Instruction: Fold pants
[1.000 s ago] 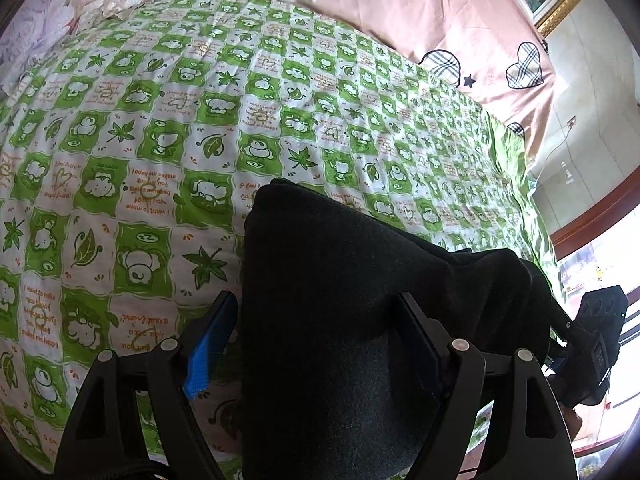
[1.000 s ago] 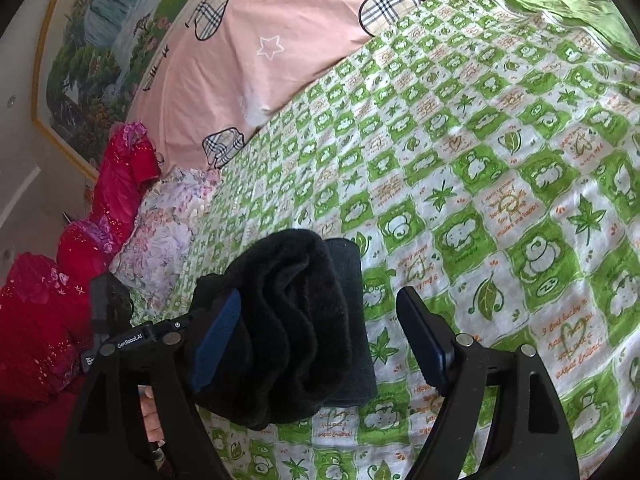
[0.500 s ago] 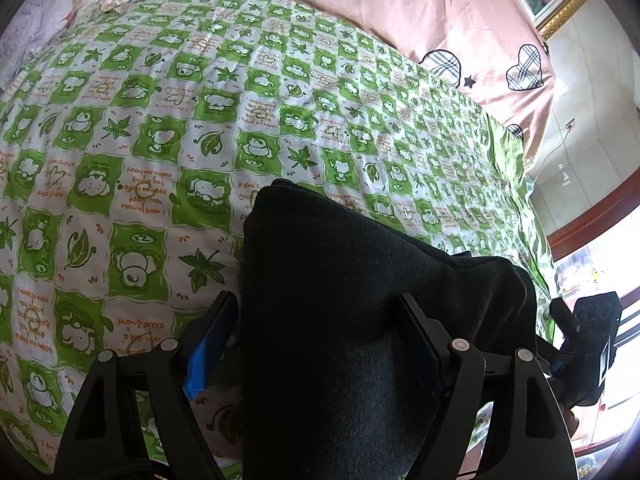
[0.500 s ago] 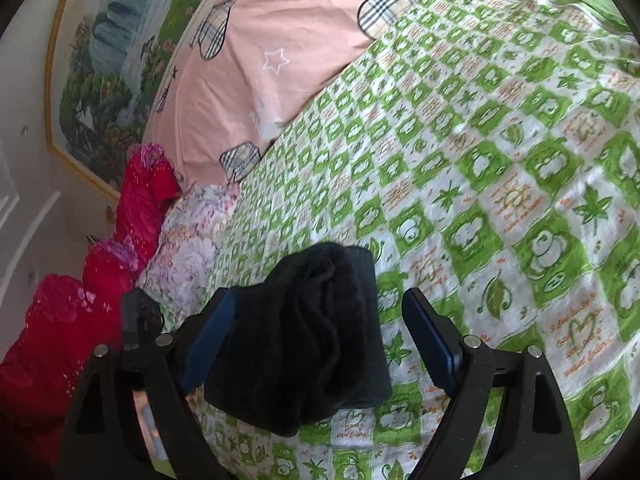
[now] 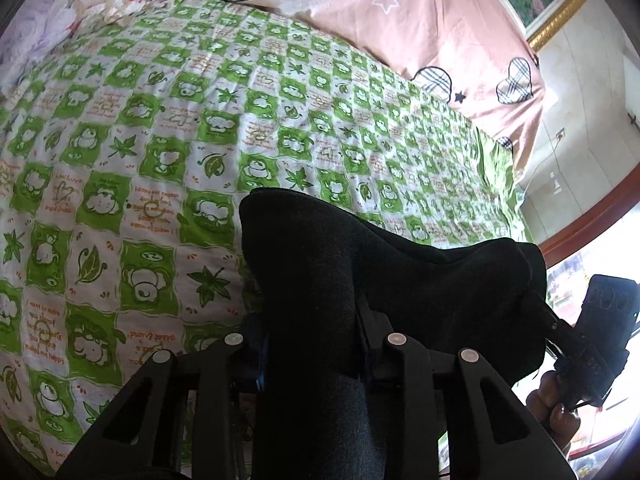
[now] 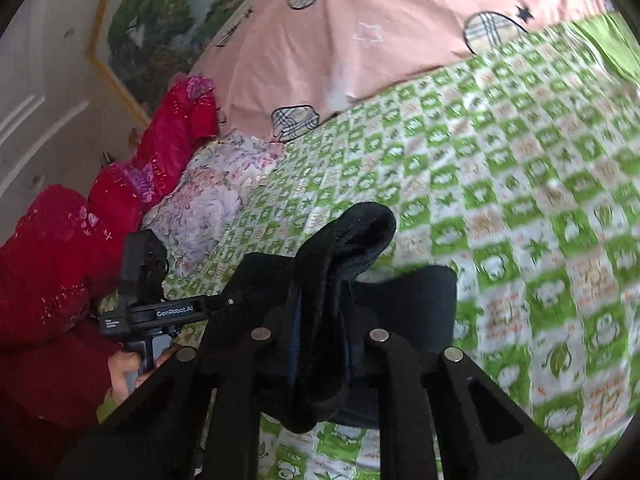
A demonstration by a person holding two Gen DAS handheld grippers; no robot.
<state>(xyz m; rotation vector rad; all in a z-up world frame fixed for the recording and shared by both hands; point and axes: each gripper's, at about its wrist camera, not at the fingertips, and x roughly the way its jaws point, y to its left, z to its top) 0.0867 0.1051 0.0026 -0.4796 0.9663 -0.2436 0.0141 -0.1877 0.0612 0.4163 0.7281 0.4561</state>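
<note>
Now both grippers have just closed on the black pants [image 5: 360, 280], which lie bunched near the bed's front edge on the green-and-white checked bedsheet [image 5: 160, 140]. The left gripper [image 5: 310, 340] pinches a thick fold of the fabric between its fingers, and the right gripper [image 6: 320, 332] clamps the other bunched end, lifted slightly off the sheet. A pink quilt [image 6: 380, 32] lies along the far edge.
</note>
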